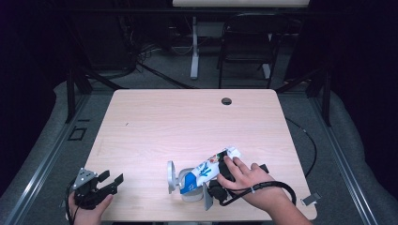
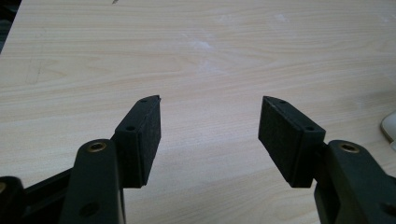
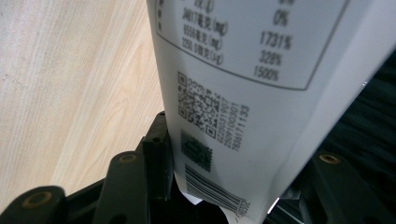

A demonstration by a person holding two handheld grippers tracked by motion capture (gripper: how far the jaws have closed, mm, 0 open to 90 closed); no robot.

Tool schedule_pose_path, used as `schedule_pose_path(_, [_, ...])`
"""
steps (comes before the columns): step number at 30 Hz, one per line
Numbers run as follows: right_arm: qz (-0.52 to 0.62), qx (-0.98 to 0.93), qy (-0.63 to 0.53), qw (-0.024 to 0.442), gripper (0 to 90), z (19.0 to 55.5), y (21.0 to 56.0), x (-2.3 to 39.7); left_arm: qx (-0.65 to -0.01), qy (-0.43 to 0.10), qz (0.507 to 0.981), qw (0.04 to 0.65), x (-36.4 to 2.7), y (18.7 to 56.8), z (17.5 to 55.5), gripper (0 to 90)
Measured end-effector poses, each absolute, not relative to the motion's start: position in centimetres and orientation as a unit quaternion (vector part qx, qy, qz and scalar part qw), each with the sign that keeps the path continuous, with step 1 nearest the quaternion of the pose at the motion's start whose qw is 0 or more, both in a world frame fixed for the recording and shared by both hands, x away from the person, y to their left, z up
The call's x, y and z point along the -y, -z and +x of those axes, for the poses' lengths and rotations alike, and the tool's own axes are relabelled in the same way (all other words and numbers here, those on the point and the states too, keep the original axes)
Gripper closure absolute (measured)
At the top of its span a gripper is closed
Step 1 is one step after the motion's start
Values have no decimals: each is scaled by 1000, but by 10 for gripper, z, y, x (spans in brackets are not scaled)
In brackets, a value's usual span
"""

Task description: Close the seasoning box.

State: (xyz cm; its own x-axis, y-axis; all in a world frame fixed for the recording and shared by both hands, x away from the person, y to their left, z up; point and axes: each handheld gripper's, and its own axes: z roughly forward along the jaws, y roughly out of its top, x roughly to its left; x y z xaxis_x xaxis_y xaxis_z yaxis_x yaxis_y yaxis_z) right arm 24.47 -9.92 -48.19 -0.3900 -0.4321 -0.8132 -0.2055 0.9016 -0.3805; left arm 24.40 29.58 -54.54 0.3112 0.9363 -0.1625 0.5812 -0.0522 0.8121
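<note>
1. Looking down from the high view, the right gripper (image 1: 220,180) is gripping a white and blue pouch (image 1: 206,169), tilting it over a grey container (image 1: 190,185) near the table (image 1: 187,122) front edge. The left gripper (image 1: 105,180) is hovering at the front left corner, well apart.
2. Along the left gripper view, the left gripper (image 2: 210,135) is holding its jaws wide apart over bare table (image 2: 196,51), nothing between them.
3. In the right gripper view, the pouch (image 3: 243,102) is sitting between the partly spread jaws, the left jaw pressing its printed side.
</note>
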Motion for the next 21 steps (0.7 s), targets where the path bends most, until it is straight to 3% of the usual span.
schedule_pose_path(21, [-194, -825, 110, 519, 524, 244, 481, 99, -549, -211, 694, 416, -297, 546, 244, 399])
